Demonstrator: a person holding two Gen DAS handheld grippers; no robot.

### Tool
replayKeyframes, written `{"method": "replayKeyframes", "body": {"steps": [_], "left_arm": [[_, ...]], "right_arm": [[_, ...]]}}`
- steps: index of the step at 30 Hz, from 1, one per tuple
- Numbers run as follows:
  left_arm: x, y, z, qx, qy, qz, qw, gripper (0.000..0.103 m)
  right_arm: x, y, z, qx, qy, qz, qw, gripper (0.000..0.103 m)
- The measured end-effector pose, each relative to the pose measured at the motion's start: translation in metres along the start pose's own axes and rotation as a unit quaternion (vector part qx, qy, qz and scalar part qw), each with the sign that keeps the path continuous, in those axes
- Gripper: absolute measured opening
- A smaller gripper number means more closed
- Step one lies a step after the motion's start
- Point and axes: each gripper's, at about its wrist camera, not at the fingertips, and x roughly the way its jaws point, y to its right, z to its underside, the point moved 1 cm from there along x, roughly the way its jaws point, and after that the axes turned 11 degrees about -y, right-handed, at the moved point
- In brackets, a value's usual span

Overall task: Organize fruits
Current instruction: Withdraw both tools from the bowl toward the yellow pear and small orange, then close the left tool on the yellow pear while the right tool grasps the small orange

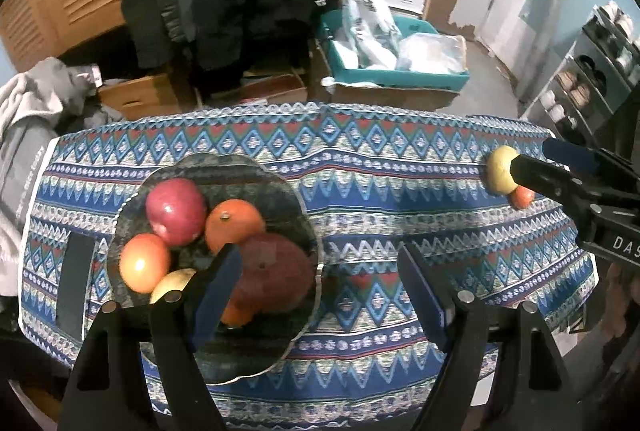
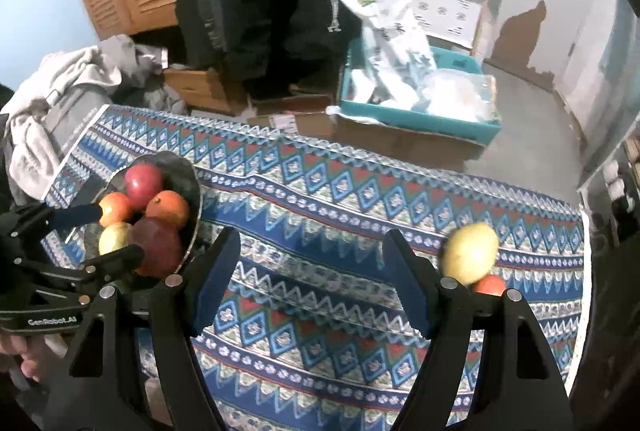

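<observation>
A patterned cloth (image 1: 360, 167) covers the table; on its left part sits a dark plate (image 1: 280, 187) with scalloped rim, heaped with fruit: a red apple (image 1: 176, 211) at the far side, an orange (image 1: 236, 223) just right of it, a smaller orange-yellow fruit (image 1: 144, 263) to the left, a large dark red fruit (image 1: 276, 275) at the near right, and a pale yellow one (image 1: 172, 285) at the near left, partly hidden.

The left gripper (image 1: 320, 291) hangs over the plate's right edge with its fingers spread wide and nothing between them; its left finger (image 1: 216, 295) overlaps the dark red fruit in view, while the right one stands over bare cloth.

Far to the right on the cloth lies a yellow fruit (image 2: 470, 253), blurred, with a small red-orange fruit (image 2: 490, 285) touching it on the near side; both are well apart from the plate.

The right gripper (image 2: 312, 287) is also wide and holds nothing; the yellow fruit lies just outside its right finger (image 2: 408, 283), not between the two.

A black strip (image 1: 74, 279) lies on the cloth left of the plate; beyond the table stand cardboard boxes (image 2: 200, 87) and a teal bin (image 2: 420, 119) of plastic bags.
</observation>
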Motion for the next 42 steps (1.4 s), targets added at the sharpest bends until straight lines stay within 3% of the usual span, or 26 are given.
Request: {"method": "replayKeyframes", "body": {"steps": [15, 30, 42], "left_arm": [[0.003, 0.072, -0.009, 0.071, 0.006, -0.001, 0.9975, 0.081], [0.032, 0.128, -0.029, 0.116, -0.011, 0.003, 0.9932, 0.081], [0.066, 0.159, -0.064, 0.13, -0.027, 0.029, 0.9907, 0.081]], "right_arm": [[-0.012, 0.065, 0.033, 0.055, 0.002, 0.028, 0.998, 0.075], [-0.008, 0.149, 0.062, 0.135, -0.011, 0.048, 0.99, 0.075], [0.034, 0.207, 0.071, 0.16, -0.062, 0.066, 0.983, 0.075]]}}
